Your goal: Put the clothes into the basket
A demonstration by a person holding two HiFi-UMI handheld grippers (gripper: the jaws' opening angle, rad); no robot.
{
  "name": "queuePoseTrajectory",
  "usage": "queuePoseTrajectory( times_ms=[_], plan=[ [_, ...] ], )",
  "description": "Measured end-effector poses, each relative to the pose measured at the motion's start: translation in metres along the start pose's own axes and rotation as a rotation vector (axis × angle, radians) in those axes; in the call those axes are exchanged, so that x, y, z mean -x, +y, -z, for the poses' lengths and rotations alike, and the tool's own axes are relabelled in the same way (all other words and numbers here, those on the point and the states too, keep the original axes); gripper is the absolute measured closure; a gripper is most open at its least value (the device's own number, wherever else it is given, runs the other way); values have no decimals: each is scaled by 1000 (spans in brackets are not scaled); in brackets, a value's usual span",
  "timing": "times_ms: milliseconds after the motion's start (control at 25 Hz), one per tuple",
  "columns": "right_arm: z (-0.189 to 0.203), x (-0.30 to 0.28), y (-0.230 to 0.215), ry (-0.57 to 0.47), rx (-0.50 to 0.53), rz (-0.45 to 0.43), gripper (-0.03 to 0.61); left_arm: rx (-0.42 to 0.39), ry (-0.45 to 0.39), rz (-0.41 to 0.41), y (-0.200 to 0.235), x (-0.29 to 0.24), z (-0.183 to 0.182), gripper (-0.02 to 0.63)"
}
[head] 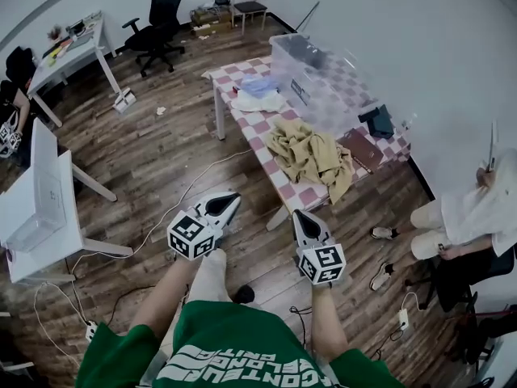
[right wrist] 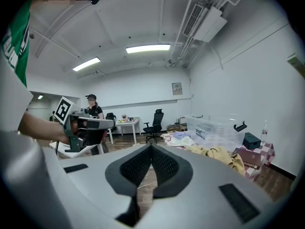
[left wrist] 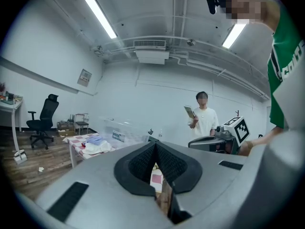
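Tan crumpled clothes (head: 309,153) lie heaped on the near half of the pink-and-white checked worktop (head: 300,194) in the head view. A smaller pile of white and pale blue clothes (head: 258,95) lies farther along, and the clear plastic basket (head: 319,75) stands on the far right part, next to the wall. A dark brown book (head: 361,148) lies just right of the tan heap, and none of the clothes are in the basket. The left tongs (head: 229,198) and right tongs (head: 300,216) are held side by side over the wooden plank floor (head: 161,160), pointing towards the worktop's near end, with nothing in either. In the left gripper view the black ribbed pads are clenched together on nothing. The worktop shows beyond them to the left, and a standing person in a white shirt (left wrist: 206,120) holds a book on the right. In the right gripper view the pads likewise meet, empty. The tan heap and the basket lie ahead to the right, and the left tongs are at the left.
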State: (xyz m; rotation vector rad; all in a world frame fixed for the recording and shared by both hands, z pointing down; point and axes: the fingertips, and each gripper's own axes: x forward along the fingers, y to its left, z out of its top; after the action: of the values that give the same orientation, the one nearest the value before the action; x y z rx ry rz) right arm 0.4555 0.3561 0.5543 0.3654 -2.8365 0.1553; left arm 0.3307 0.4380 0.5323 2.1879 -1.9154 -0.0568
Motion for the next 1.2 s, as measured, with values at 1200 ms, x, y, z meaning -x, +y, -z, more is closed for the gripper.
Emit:
queuePoseTrajectory(
  times_ms=[1200],
  plan=[
    [-124,-395,-118,36,-30,155,571,27,34,190,401,-206,-94,611]
  ],
)
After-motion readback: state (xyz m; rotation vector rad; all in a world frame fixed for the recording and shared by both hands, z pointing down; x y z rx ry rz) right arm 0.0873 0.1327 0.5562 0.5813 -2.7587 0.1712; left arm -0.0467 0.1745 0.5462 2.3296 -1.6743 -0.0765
